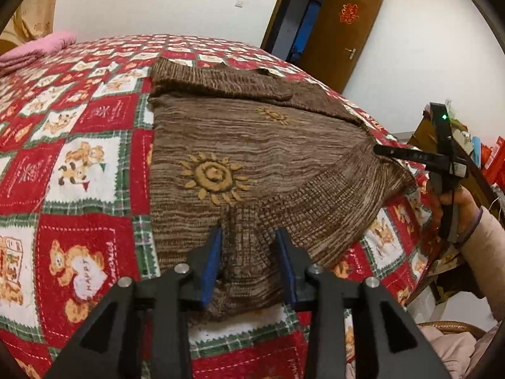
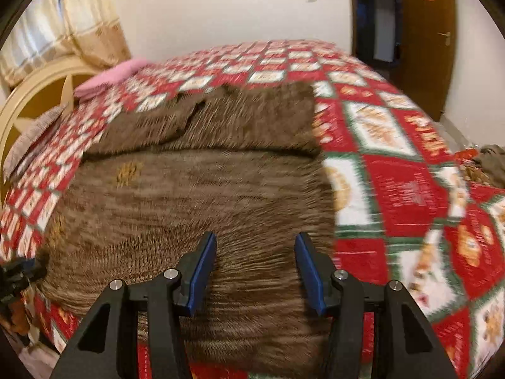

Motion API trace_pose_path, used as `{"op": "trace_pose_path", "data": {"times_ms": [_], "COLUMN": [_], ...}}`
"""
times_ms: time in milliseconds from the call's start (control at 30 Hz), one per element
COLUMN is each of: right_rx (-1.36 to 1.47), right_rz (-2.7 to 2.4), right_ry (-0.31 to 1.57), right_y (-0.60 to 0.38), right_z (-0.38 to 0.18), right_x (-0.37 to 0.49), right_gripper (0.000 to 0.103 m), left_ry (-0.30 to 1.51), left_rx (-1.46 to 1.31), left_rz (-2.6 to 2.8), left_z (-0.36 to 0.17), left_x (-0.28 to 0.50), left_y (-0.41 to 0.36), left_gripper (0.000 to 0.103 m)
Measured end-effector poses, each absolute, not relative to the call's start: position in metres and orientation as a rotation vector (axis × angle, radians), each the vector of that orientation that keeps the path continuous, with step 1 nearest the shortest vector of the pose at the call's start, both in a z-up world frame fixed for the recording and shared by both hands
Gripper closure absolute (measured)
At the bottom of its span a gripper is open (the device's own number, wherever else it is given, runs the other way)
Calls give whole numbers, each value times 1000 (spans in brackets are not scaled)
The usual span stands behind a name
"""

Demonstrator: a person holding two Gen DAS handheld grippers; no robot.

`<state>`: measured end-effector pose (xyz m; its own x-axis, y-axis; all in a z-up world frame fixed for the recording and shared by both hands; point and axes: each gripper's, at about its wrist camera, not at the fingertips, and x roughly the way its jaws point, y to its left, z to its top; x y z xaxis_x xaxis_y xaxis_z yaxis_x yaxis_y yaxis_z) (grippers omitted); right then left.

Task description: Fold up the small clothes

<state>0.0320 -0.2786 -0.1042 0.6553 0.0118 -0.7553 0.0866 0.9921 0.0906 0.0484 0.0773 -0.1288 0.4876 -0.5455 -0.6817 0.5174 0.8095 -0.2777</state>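
A brown knit sweater [image 1: 252, 145] with yellow sun patterns lies flat on the bed, its sleeves folded across the top; it also shows in the right wrist view [image 2: 202, 195]. My left gripper [image 1: 249, 237] is open, its blue pads either side of a raised fold at the sweater's near hem. My right gripper [image 2: 255, 243] is open over the hem near the sweater's right corner, holding nothing. The right gripper also shows in the left wrist view [image 1: 378, 151] at the sweater's right edge. The right wrist view is motion-blurred.
The bed has a red, white and green teddy-bear quilt [image 1: 79, 158]. Pink folded cloth [image 1: 34, 50] lies at its far left by the headboard [image 2: 38, 88]. A brown door [image 1: 344, 31] stands open behind. Clutter [image 1: 473, 151] sits right of the bed.
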Motion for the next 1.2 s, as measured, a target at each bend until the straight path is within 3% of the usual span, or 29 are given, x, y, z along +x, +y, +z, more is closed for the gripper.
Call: {"op": "trace_pose_path", "data": {"times_ms": [33,67,133,333,433,500,567,633,867,900,967,1000,1200], "right_rx": [70,26,26,103,112,100,121,126,168,173,177,181,185], "right_rz": [-71,-99,-95,-184,-251,-296,-304,-315,-312,-311,-310,-310,-308], "right_ry": [856,856,852,697,655,675,699,721,754,754,755,756,763], "right_y": [-274,-270,-270,-281,-286,-287,-290,-291,-296,-296,-296,-297,-298], "right_z": [-107,-107,-102,-66,-60,-66,-74,-83,-101,-101,-102,-102,-104], "right_x": [32,32,25,-13,-20,-17,-16,-16,-18,-20,-20,-20,-18], "right_gripper": [77,83,97,98,98,98,98,98,98,98,98,98,98], "left_ry": [839,836,842,727,710,727,740,720,779,791,823,840,820], "left_rx": [-34,-37,-67,-97,-28,1,-11,-27,16,17,23,17,43], "left_rz": [-646,-645,-647,-592,-553,-545,-559,-576,-555,-558,-557,-554,-531], "left_z": [-129,-129,-128,-92,-84,-85,-84,-84,-104,-108,-116,-119,-123], "left_x": [49,49,52,65,87,98,105,102,106,109,113,115,105], "left_y": [77,78,81,90,75,68,72,82,82,80,74,72,68], "left_gripper": [78,90,90,90,84,71,35,24,27,30,47,49,49]}}
